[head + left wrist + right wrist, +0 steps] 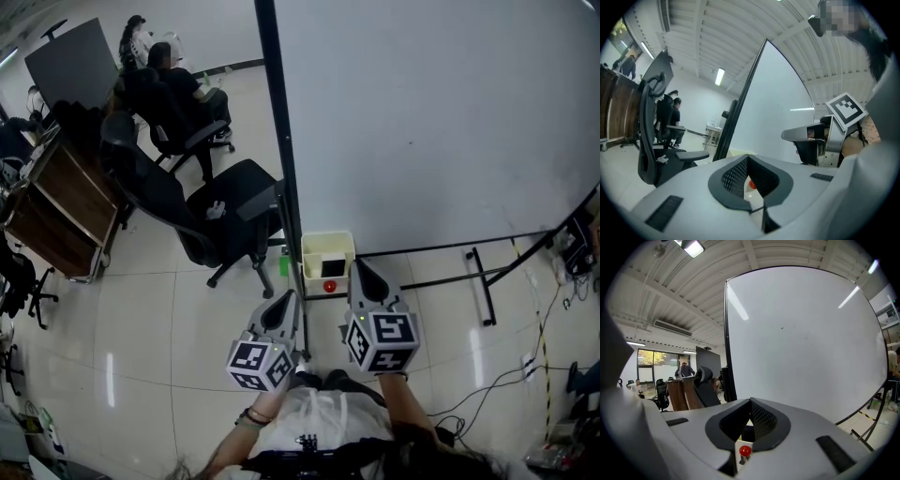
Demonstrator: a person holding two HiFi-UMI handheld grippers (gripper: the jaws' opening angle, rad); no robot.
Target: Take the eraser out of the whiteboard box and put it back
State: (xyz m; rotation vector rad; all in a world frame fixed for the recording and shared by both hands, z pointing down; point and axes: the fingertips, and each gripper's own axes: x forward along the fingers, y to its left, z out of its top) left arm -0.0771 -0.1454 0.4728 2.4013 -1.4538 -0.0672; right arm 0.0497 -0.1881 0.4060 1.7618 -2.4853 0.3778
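A pale yellow box (312, 255) hangs at the foot of the whiteboard's dark post, with a red knob (329, 286) on its front. The dark eraser (332, 267) lies inside the box. My right gripper (358, 264) is shut and empty, its tip just right of the box; in the right gripper view its jaws (751, 401) frame the red knob (745, 451). My left gripper (292, 298) is shut, holds nothing, and sits below and left of the box. The left gripper view shows the knob (752, 184) through its jaws and the right gripper (788, 136) beside it.
The whiteboard (441, 122) fills the upper right, on a black stand with feet (483, 281). A black office chair (225, 211) stands just left of the post. A wooden desk (56, 202) and seated people are at far left. Cables (553, 309) trail on the floor at right.
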